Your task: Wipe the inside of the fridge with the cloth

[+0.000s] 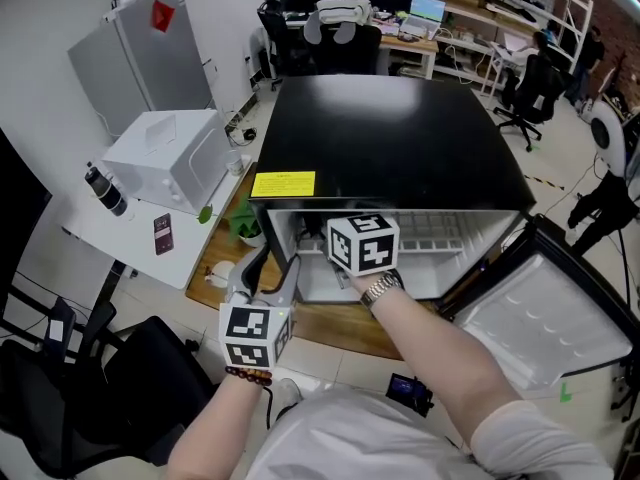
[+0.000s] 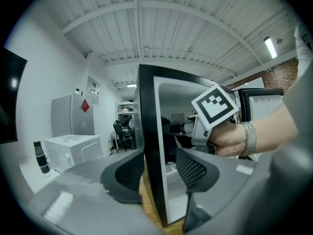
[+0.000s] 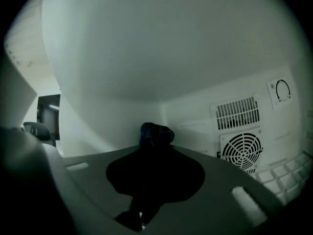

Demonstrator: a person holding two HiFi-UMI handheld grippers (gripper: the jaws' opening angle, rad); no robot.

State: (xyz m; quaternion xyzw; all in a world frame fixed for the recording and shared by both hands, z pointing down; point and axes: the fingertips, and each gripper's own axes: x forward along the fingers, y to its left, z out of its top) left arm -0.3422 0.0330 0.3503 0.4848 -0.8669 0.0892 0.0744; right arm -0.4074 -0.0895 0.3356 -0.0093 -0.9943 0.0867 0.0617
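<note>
Office-workshop backdrop: desks (image 1: 400, 38) and swivel chairs (image 1: 525, 83) at the far end, white table (image 1: 120, 243) at left carrying a white box-shaped appliance (image 1: 165, 158) and a dark bottle (image 1: 105, 190). Centre: black mini fridge (image 1: 390, 138), yellow label (image 1: 283, 183) on top near the front-left corner, standing on a wooden board (image 1: 330, 326); door (image 1: 545, 318) swung wide to the right, pale inner face up. Left gripper (image 1: 277, 266) at the front edge of the fridge's left wall, jaws well apart and straddling that edge, nothing visibly clamped, sliver of gap at the inner pad; judged a brace only. Right gripper (image 3: 154, 153) reaching into the cavity, jaws closed tight on the cloth (image 3: 156, 132). Step in hand, as judged: wiping the white liner towards the back-left corner. For a clean pass: press the wad flat to the liner, not just its tip; work in overlapping strokes from wall to wall; steer clear of the round fan grille (image 3: 240, 151), slatted vent (image 3: 237, 112) and thermostat dial (image 3: 282, 90) on the back wall at right; steady the cabinet with the left. Cloth: dark blue, bunched into a small crumpled knob just past the jaw tips, inside the fridge near the rear wall; contact with the liner not discernible.
</note>
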